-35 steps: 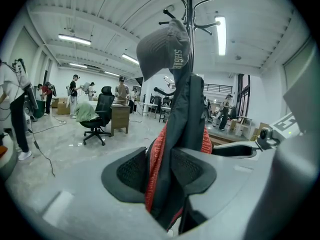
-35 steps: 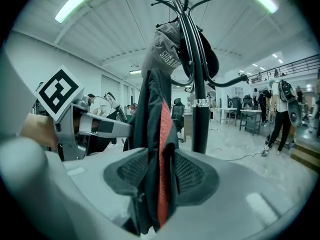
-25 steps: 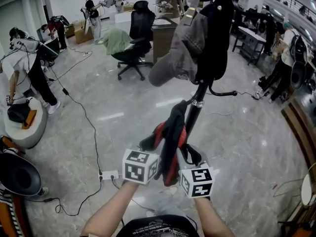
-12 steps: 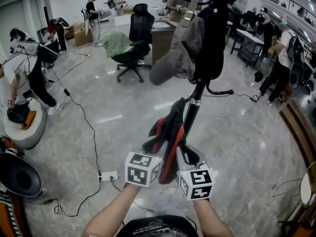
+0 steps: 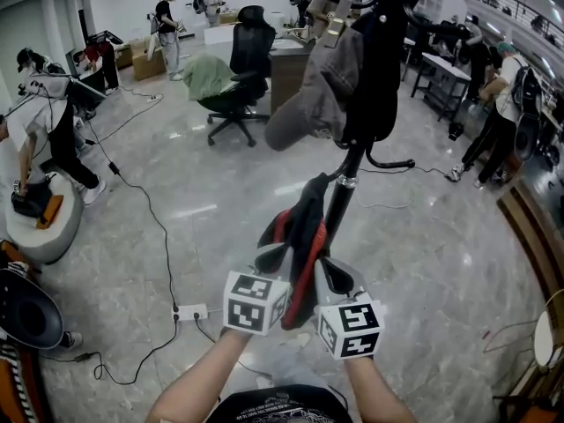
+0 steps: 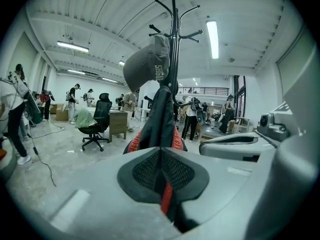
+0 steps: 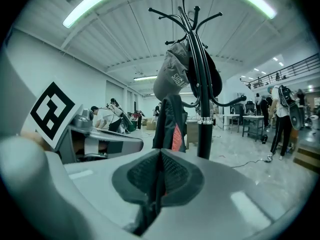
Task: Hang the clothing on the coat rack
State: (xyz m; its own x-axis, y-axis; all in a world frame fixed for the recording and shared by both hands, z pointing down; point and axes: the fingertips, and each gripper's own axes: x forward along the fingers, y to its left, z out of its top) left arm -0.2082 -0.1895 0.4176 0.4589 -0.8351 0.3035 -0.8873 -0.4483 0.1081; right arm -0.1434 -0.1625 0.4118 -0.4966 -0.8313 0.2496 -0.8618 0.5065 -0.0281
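A black garment with red trim (image 5: 301, 233) hangs bunched in front of the coat rack's black pole (image 5: 350, 179). In the head view my left gripper (image 5: 271, 263) and right gripper (image 5: 330, 276) hold its lower part from either side, low and close to the pole. The left gripper view shows my left gripper (image 6: 160, 166) shut, with black and red cloth pinched between the pads. The right gripper view has my right gripper (image 7: 159, 170) shut on dark cloth of the same garment (image 7: 169, 124). A grey cap (image 5: 319, 91) and a dark item hang on the rack's upper hooks (image 6: 172, 31).
A black office chair (image 5: 240, 82) draped with green cloth stands behind the rack by a desk (image 5: 291, 60). A cable and power strip (image 5: 192, 312) lie on the floor to the left. Several people stand around the room's edges, and a round beanbag (image 5: 44, 223) sits at left.
Both grippers' jaws have shut on the garment's lower part. The garment has lifted slightly toward the pole; the grippers have hardly shifted.
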